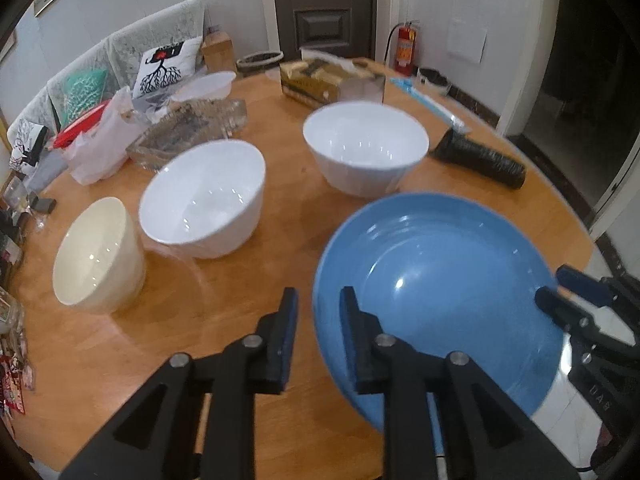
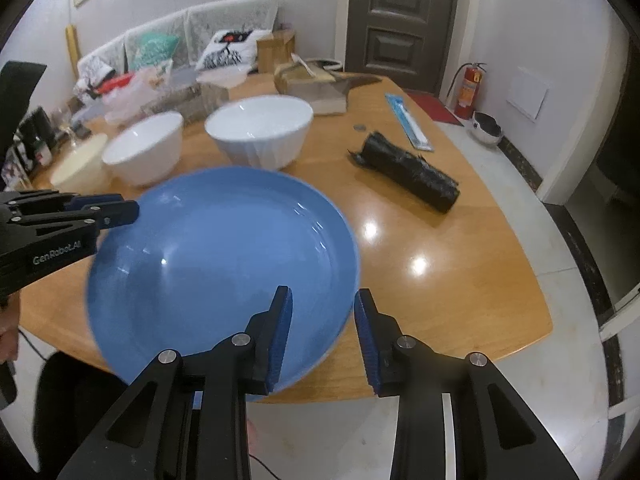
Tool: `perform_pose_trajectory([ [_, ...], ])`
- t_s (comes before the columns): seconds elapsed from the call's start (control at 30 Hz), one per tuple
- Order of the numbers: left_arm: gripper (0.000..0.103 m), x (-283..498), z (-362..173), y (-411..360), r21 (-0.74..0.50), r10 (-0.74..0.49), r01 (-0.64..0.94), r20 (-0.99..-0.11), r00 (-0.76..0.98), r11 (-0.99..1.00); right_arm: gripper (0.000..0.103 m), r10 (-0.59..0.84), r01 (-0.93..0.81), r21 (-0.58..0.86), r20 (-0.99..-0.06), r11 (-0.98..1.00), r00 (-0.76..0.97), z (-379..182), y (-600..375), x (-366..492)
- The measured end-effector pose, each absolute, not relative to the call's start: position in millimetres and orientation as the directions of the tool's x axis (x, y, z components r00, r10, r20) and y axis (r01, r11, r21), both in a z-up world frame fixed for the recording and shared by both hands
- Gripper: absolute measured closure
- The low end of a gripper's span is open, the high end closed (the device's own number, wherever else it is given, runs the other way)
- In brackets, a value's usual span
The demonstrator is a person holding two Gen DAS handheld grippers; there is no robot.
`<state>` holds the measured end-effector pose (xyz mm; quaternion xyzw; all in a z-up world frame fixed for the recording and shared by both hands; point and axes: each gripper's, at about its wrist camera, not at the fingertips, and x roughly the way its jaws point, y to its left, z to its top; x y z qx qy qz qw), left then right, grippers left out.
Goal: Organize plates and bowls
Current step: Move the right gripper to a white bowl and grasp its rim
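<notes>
A blue plate (image 1: 436, 280) sits tilted over the near edge of the wooden table (image 1: 280, 208); it also shows in the right wrist view (image 2: 216, 264). My left gripper (image 1: 318, 308) is open with its jaws astride the plate's left rim. My right gripper (image 2: 323, 312) is open astride the plate's right rim, and it shows in the left wrist view (image 1: 560, 292). Neither visibly clamps the rim. Two white bowls (image 1: 208, 200) (image 1: 364, 148) and a cream bowl (image 1: 96, 252) stand upright behind the plate.
A black roll (image 2: 408, 172) lies right of the bowls. A glass tray (image 1: 192, 132), plastic bags (image 1: 100, 144), a gold box (image 1: 320, 80) and a blue-white packet (image 2: 408, 120) crowd the far side. Floor lies beyond the near table edge.
</notes>
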<state>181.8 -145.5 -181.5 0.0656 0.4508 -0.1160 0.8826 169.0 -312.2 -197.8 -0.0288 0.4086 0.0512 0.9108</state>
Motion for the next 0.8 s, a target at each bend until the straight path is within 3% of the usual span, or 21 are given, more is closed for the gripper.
perform_pose_trajectory([
  [0.3, 0.067, 183.7, -142.4, -92.8, -0.025, -0.183, 0.253, -0.759, 0.625, 0.967, 0.074, 0.229, -0.259, 0.070, -0.718, 0.963, 0.657, -175.4, -252.9, 179.5],
  [0.67, 0.063, 230.6, -122.4, -18.1, 0.000, -0.156, 0.236, -0.751, 0.641, 0.972, 0.065, 0.320, -0.351, 0.109, -0.707, 0.930, 0.631, -175.2, -181.7, 231.1],
  [0.8, 0.063, 262.8, -120.1, -4.7, -0.011, -0.165, 0.240, -0.756, 0.633, 0.971, 0.056, 0.346, -0.387, 0.105, -0.696, 0.916, 0.629, -179.6, -164.2, 252.3],
])
